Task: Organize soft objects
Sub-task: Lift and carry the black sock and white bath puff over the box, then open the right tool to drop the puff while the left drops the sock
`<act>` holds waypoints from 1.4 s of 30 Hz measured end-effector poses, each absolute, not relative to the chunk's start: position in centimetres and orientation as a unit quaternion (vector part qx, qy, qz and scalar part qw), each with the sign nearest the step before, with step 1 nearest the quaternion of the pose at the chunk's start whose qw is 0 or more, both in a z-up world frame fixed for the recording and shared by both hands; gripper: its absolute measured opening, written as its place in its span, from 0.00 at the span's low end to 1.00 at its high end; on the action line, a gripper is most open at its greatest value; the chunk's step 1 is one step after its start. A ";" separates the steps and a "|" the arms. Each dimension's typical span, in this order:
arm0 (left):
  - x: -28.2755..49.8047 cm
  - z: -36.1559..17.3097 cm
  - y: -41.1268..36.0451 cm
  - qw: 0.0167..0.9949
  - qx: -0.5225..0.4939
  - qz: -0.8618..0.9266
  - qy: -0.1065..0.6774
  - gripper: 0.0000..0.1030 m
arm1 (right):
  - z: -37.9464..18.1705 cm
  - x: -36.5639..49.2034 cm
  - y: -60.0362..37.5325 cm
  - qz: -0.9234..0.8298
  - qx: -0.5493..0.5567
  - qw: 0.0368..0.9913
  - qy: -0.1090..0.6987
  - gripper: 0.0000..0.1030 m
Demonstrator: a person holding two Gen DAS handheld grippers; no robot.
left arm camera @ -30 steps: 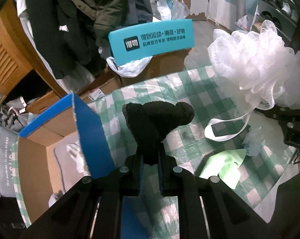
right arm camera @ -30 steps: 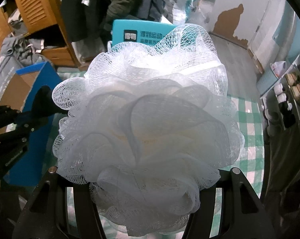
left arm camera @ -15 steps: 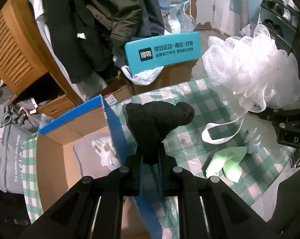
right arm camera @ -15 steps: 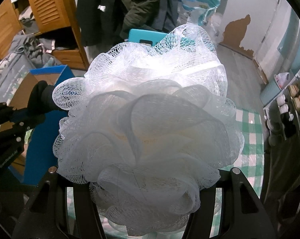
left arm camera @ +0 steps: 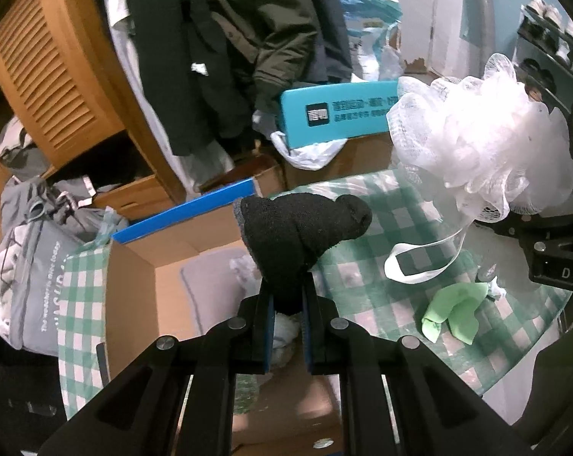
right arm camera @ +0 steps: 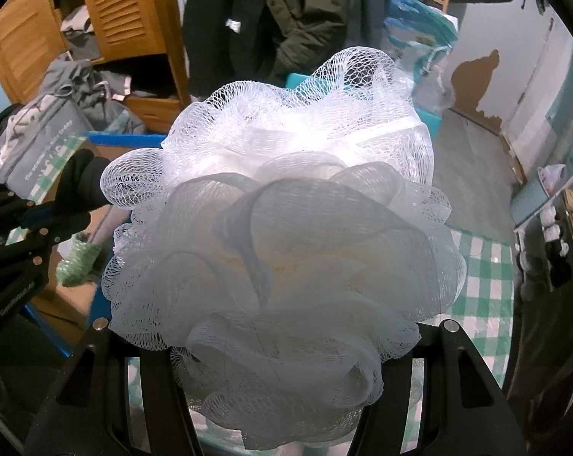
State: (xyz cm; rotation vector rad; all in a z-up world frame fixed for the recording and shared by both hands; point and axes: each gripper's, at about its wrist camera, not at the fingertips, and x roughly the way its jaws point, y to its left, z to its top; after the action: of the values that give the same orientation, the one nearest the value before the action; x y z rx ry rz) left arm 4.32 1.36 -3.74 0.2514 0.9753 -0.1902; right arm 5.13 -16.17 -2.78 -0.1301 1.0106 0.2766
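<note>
My left gripper (left arm camera: 288, 296) is shut on a black sock (left arm camera: 297, 228), which sticks up from between the blue pads and hangs over the rim of an open cardboard box (left arm camera: 142, 281) with a blue edge. The sock (right arm camera: 83, 182) and the left gripper (right arm camera: 35, 220) also show at the left of the right wrist view. My right gripper (right arm camera: 282, 372) is shut on a white mesh bath sponge (right arm camera: 286, 235), which fills most of that view and hides the fingertips. In the left wrist view the sponge (left arm camera: 476, 144) hangs at the right, its white loop (left arm camera: 419, 266) dangling over the table.
A glass table with a green checked cloth (left arm camera: 377, 228) bears a light green cloth (left arm camera: 453, 311). Inside the box lie a grey pad (left arm camera: 214, 281) and white soft items. A teal box (left arm camera: 335, 114), hanging dark coats (left arm camera: 248, 38), a wooden louvred cabinet (left arm camera: 50, 76) and a grey bag (left arm camera: 35, 266) stand behind.
Both grippers have moved left and upward with the sock and the sponge. The cardboard box has come from the left edge toward the middle, under the sock. Neither grip has changed.
</note>
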 end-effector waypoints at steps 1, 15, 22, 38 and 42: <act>4.3 -3.7 1.7 0.872 0.119 -0.089 0.467 0.11 | -2.7 5.1 -15.9 0.134 -0.063 0.864 0.481 0.56; 4.2 -3.6 6.7 0.877 0.090 -0.057 0.469 0.12 | -1.0 6.1 -10.5 0.170 -0.085 0.864 0.466 0.56; 4.2 -4.0 9.5 0.877 0.073 -0.038 0.473 0.12 | -0.8 6.5 -7.1 0.190 -0.102 0.860 0.463 0.56; 4.7 -6.4 14.3 0.864 0.047 0.003 0.501 0.12 | -2.6 8.3 -0.6 0.225 -0.127 0.836 0.484 0.56; 4.8 -7.0 15.1 0.860 0.042 0.011 0.509 0.12 | -2.9 8.9 0.7 0.231 -0.125 0.831 0.489 0.56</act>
State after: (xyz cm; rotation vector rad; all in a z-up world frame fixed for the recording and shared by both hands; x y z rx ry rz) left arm 4.80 15.08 -7.01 0.0889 1.0687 0.0240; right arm 8.91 0.70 -2.90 -0.2658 1.0375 0.4908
